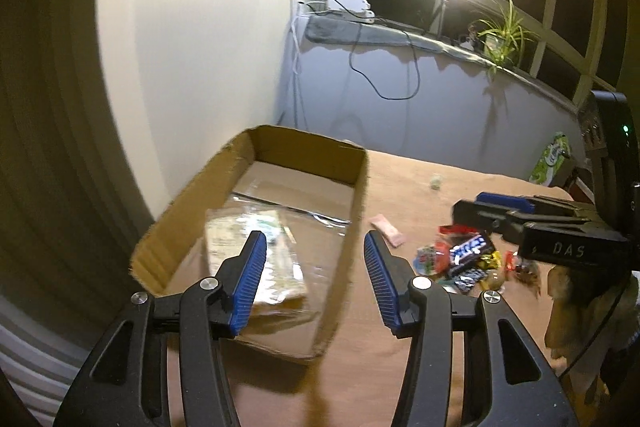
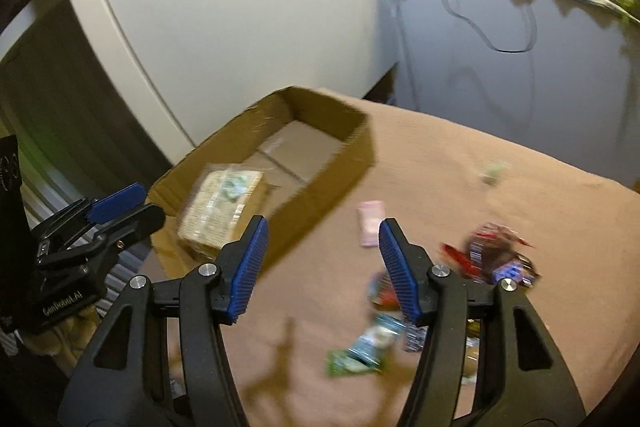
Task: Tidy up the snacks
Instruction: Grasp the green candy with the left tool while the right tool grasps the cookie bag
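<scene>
With both the left gripper (image 1: 314, 275) and the right gripper (image 2: 322, 261) parted and empty, best to swing right of the cardboard box (image 1: 356, 195), where one packet (image 1: 256, 255) lies inside, and pinch a single wrapper from the snack pile (image 1: 468, 259).

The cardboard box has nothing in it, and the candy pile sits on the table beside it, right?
Not quite. The cardboard box already holds a pale clear-wrapped packet, as the left wrist view shows. The candy pile does sit on the table beside it.
</scene>
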